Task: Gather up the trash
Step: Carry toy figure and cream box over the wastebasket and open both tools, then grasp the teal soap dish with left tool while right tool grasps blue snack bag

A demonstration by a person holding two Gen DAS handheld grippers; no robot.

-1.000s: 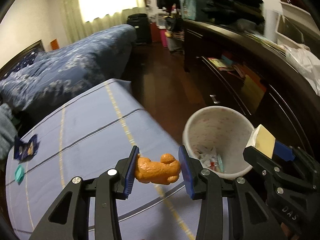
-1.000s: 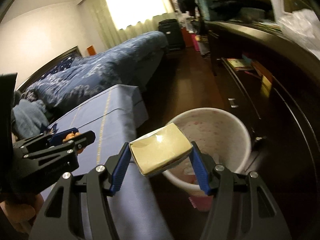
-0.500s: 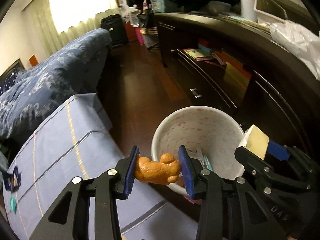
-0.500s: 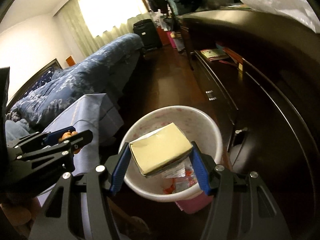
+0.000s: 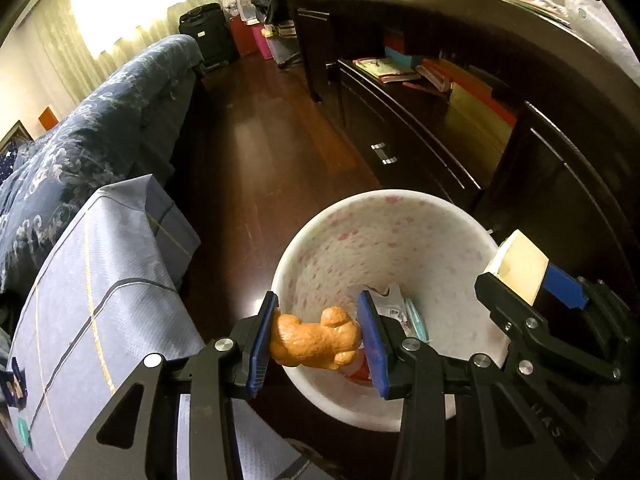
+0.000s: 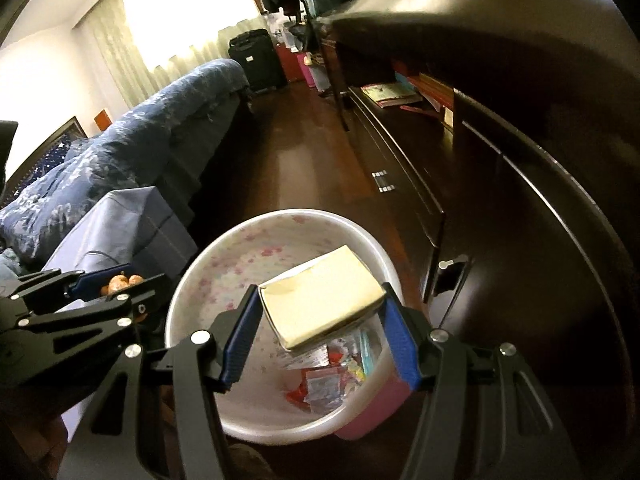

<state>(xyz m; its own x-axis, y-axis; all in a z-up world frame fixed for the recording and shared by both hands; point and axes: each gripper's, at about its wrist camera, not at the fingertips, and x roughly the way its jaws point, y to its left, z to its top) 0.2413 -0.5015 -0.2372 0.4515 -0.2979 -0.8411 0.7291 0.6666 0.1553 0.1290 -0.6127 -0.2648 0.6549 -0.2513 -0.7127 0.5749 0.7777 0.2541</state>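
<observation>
At lower centre of its own view, the left gripper [image 5: 318, 334] gripped an orange lump [image 5: 314, 340] over the near rim of the white bin [image 5: 384, 232]. Lower centre in the right view, the right gripper [image 6: 318, 334] gripped a pale flat box [image 6: 322, 296] above it. Wrappers, perhaps, already lay inside; both releases remained

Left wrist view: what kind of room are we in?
Most likely a lived-in bedroom: a bed with a blue patterned duvet, a curtained window, a long dark dresser holding books, and a suitcase against the far wall.
</observation>
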